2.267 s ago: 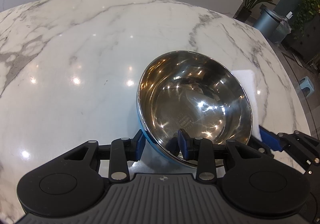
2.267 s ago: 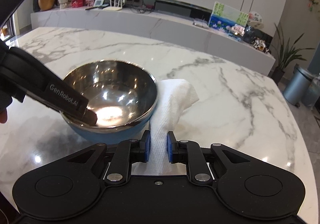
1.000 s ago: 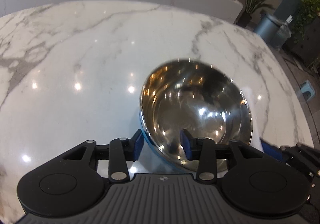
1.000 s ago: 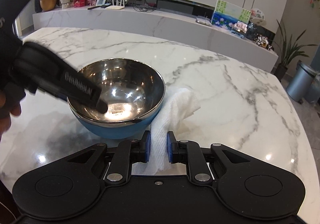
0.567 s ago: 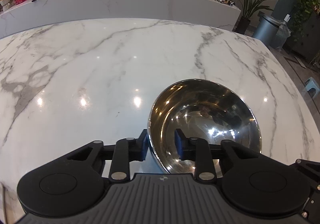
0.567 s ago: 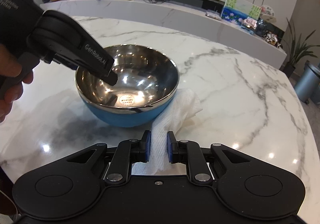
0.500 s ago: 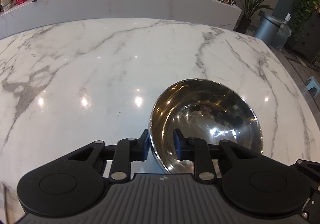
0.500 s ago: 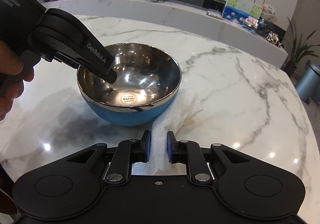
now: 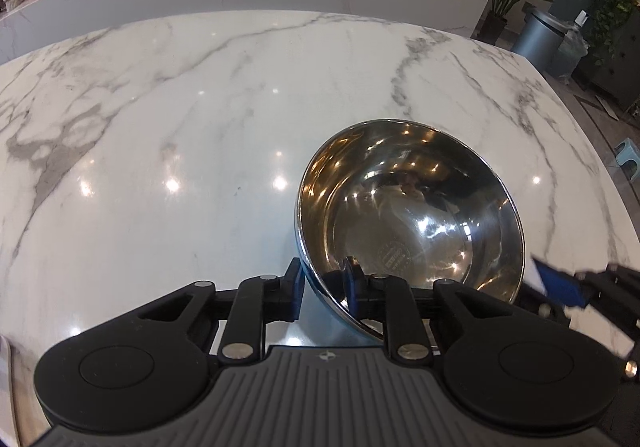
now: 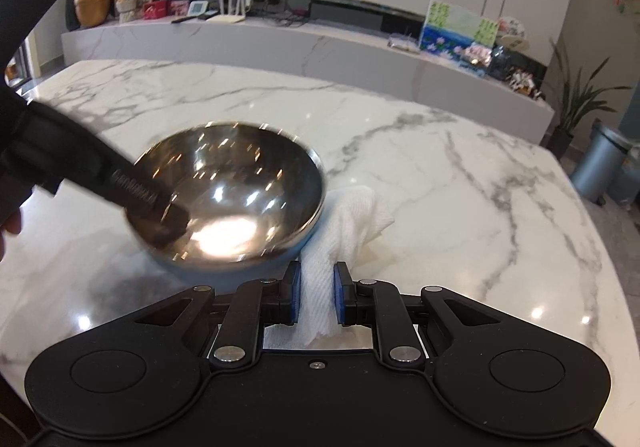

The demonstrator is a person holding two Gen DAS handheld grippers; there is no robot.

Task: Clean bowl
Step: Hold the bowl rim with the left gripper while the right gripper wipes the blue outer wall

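A steel bowl (image 9: 408, 223) with a blue outside sits on the white marble table (image 9: 160, 127). My left gripper (image 9: 324, 287) is shut on its near rim, one finger inside and one outside. In the right wrist view the bowl (image 10: 228, 199) is blurred and tipped towards the camera, with the left gripper (image 10: 172, 215) reaching in from the left. My right gripper (image 10: 316, 291) is shut on a white paper towel (image 10: 352, 215) that lies beside the bowl's right side and touches it. A blue pad of the right gripper (image 9: 560, 283) shows just right of the bowl.
A person's hand (image 10: 4, 231) holds the left tool at the frame's left edge. Beyond the table runs a long marble counter (image 10: 320, 47) with small items. A grey bin (image 10: 600, 163) and a plant (image 10: 572, 107) stand on the floor to the right.
The left jaws closed on the bowl's rim. The bowl then shifted and tipped, and is now blurred in the right view. The right gripper kept its hold on the towel.
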